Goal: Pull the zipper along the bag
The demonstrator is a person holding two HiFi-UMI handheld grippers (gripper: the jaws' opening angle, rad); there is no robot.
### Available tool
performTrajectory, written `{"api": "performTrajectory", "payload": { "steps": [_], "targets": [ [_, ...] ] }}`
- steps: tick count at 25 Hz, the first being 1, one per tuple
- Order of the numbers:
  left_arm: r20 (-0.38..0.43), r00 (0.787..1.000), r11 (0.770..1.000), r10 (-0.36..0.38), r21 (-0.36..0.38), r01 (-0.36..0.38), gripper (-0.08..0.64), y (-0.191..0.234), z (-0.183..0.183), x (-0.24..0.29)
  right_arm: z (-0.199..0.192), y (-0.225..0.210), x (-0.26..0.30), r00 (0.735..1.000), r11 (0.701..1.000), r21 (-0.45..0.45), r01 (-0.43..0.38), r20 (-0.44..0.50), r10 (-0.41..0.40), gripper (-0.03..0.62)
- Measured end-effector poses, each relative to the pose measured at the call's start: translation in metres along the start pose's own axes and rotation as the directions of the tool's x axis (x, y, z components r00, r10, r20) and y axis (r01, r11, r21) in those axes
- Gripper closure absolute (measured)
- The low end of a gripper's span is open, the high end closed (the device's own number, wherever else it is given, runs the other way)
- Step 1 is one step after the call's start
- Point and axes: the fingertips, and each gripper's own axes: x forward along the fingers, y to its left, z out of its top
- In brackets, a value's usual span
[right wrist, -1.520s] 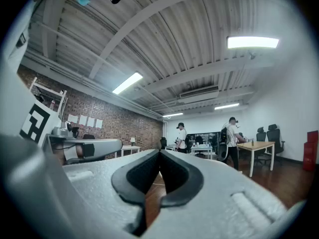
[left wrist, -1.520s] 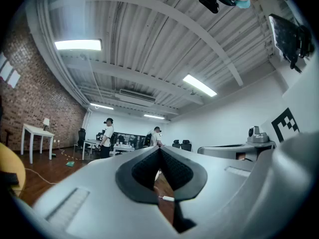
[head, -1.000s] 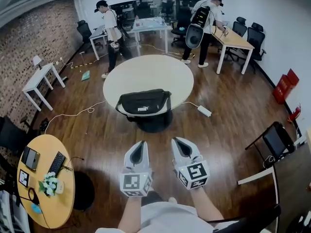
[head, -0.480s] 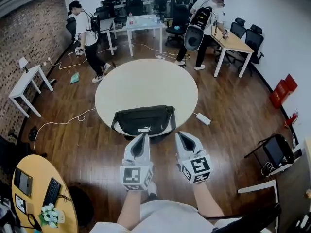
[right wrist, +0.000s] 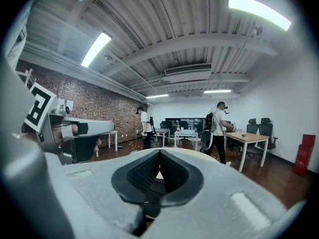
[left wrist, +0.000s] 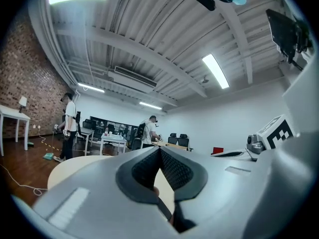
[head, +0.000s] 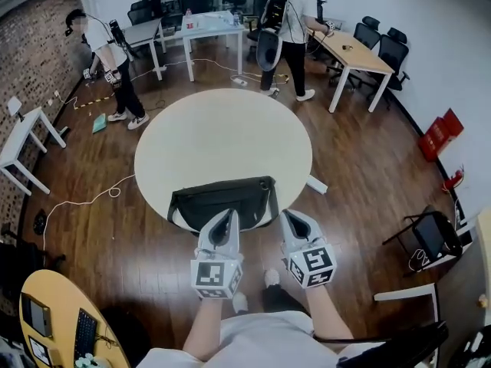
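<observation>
A black zip bag (head: 222, 200) lies at the near edge of the round cream table (head: 222, 136). In the head view both grippers are held side by side just in front of the bag, tips pointing at it. My left gripper (head: 229, 215) is shut with nothing between its jaws, and its tip overlaps the bag's near edge in that view. My right gripper (head: 289, 217) is shut and empty too, at the bag's right corner. The left gripper view shows the closed pads (left wrist: 169, 169) with the table top (left wrist: 75, 164) beyond. The bag's zipper is too small to make out.
Two people stand at the back by white desks (head: 203, 29) and a wooden desk (head: 353, 52) with office chairs. A white power strip (head: 316, 185) and cables lie on the wooden floor. A black chair (head: 430, 232) stands at right, a small round table (head: 54, 320) at bottom left.
The view has closed in on the table: bag and table now sit much nearer, right at the gripper tips. Both grippers stay shut. The people at the back have shifted.
</observation>
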Motion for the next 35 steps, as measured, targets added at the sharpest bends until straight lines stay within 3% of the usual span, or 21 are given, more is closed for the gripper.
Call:
{"api": "performTrajectory", "payload": {
  "steps": [10,15,19,23,27,32,35],
  "targets": [
    [-0.091,0.995,0.998,-0.032,0.047,0.036,0.543,0.001,-0.029,0.14,-0.015,-0.108,0.103,0.998,0.998,0.063,-0.002,-0.057,0.005,0.606],
    [-0.125,0.992,0.998,-0.015,0.061,0.023,0.543,0.0,-0.047,0.21,-0.054,-0.149,0.155,0.978,0.987,0.121,-0.102,-0.17,0.121,0.606],
    [-0.221,0.975,0.999,0.023,0.036,-0.016,0.543,-0.006,-0.097,0.233,-0.105,-0.164,0.18,0.94,0.977,0.136,-0.166,-0.277,0.199,0.606],
    [-0.362,0.932,0.999,0.029,-0.004,-0.033,0.543,0.002,-0.163,0.234,-0.169,-0.163,0.212,0.875,0.966,0.104,-0.235,-0.409,0.257,0.606],
    [-0.484,0.875,0.992,0.006,-0.108,-0.066,0.543,0.006,-0.214,0.229,-0.227,-0.159,0.243,0.792,0.94,0.106,-0.324,-0.513,0.331,0.606],
    [-0.584,0.812,0.968,-0.023,-0.215,-0.127,0.543,0.005,-0.257,0.232,-0.28,-0.154,0.281,0.67,0.91,0.141,-0.389,-0.634,0.385,0.606],
    [-0.629,0.777,0.938,-0.035,-0.288,-0.191,0.543,-0.002,-0.277,0.233,-0.305,-0.15,0.292,0.576,0.882,0.164,-0.441,-0.702,0.418,0.606]
  ]
}}
